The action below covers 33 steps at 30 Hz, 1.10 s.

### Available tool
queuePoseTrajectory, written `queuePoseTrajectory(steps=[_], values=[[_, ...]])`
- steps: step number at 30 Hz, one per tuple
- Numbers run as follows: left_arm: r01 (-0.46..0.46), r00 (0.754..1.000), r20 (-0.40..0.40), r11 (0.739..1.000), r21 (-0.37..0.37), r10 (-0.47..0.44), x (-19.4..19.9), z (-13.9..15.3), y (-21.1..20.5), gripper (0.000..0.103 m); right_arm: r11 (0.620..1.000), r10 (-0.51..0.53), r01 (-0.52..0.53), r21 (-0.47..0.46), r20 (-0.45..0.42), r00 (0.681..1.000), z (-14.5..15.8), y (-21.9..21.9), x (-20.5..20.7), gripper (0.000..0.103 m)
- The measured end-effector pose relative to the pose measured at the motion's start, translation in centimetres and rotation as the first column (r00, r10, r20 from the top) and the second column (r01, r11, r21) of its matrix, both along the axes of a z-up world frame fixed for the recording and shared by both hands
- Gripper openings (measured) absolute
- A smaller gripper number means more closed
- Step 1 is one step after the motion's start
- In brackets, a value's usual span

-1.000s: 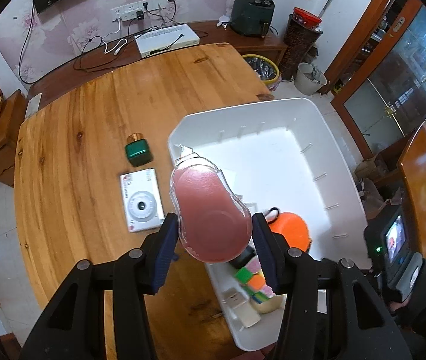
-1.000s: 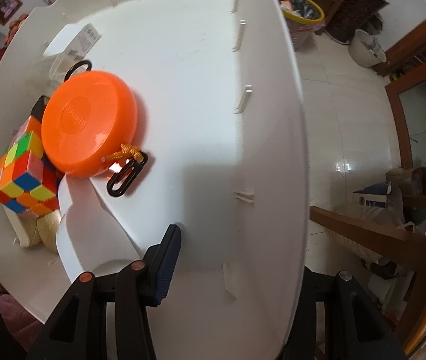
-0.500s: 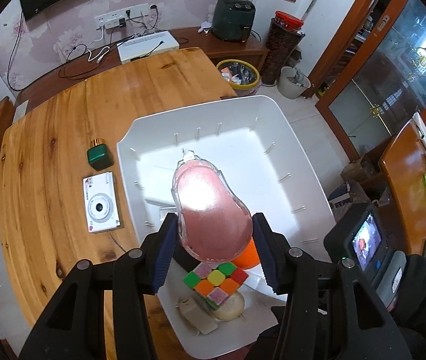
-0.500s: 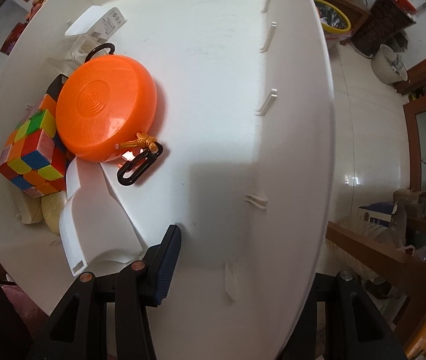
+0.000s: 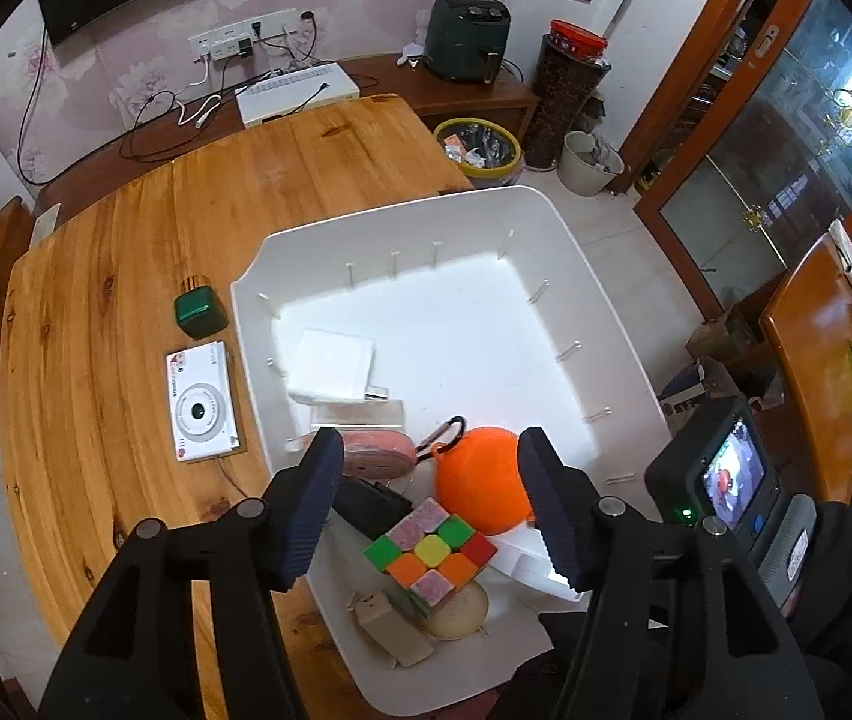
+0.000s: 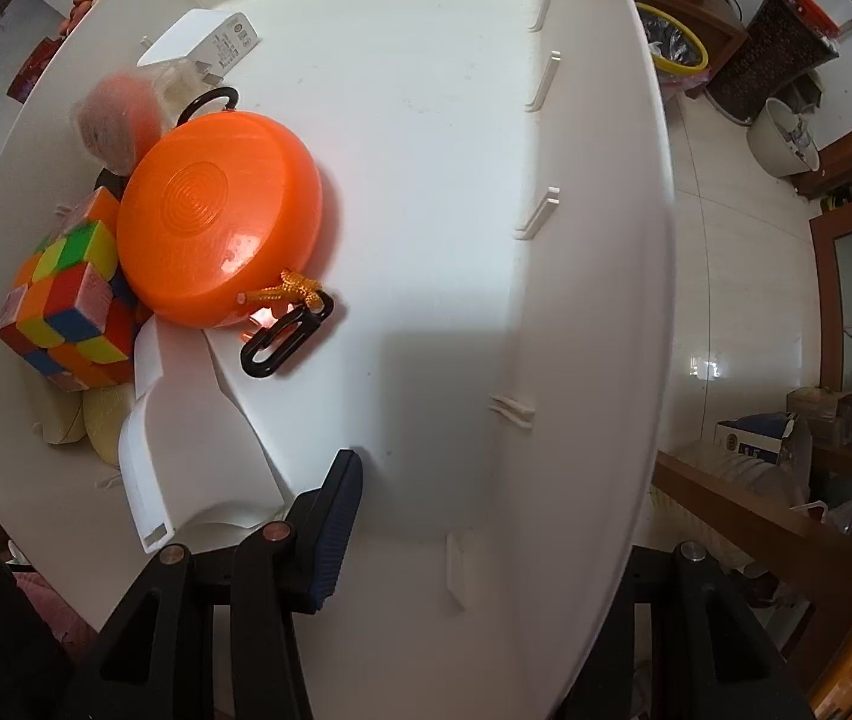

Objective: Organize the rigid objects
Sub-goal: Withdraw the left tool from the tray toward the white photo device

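Note:
My left gripper [image 5: 431,450] hangs over the near part of the white bin [image 5: 552,222], its jaws opening with nothing between them. A pink oval case [image 5: 375,455] lies in the bin below it, blurred in the right wrist view [image 6: 114,120]. Beside it lie an orange disc [image 5: 480,480] with a black clip [image 6: 285,336], a colour cube [image 5: 429,558] and a white adapter [image 5: 333,366]. My right gripper [image 6: 486,510] straddles the bin's wall [image 6: 606,360], shut on it; its outer finger is hidden.
A white camera [image 5: 201,402] and a small green box [image 5: 199,312] lie on the wooden table [image 5: 126,240] left of the bin. The bin overhangs the table's right edge above the tiled floor. A yellow waste basket [image 5: 479,144] stands beyond.
The left gripper carried the pink case rightward over the bin, then let it go; the case now lies among the things inside. The right gripper kept its place on the wall.

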<state>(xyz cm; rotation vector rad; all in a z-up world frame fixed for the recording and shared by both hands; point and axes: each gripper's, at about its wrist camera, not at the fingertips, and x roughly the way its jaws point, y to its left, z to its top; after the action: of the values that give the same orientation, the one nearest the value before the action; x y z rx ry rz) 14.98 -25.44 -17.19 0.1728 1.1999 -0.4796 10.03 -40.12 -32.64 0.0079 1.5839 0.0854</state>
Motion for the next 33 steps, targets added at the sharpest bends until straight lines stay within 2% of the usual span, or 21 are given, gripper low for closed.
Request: queuePoseTrajectory(steps=[21, 33], values=[[-0.111, 0.993, -0.038, 0.993, 0.044, 0.113, 3.9, -1.0, 8.1, 0.065, 0.999, -0.042, 0.042, -0.011, -0.006, 0.999, 0.0, 0.3, -0.4, 0.049], [-0.188, 0.966, -0.165, 0.980, 0.070, 0.197, 7.0, -5.0, 12.5, 0.067, 0.996, -0.087, 0.087, -0.024, -0.033, 0.996, -0.1, -0.2, 0.1, 0.050]])
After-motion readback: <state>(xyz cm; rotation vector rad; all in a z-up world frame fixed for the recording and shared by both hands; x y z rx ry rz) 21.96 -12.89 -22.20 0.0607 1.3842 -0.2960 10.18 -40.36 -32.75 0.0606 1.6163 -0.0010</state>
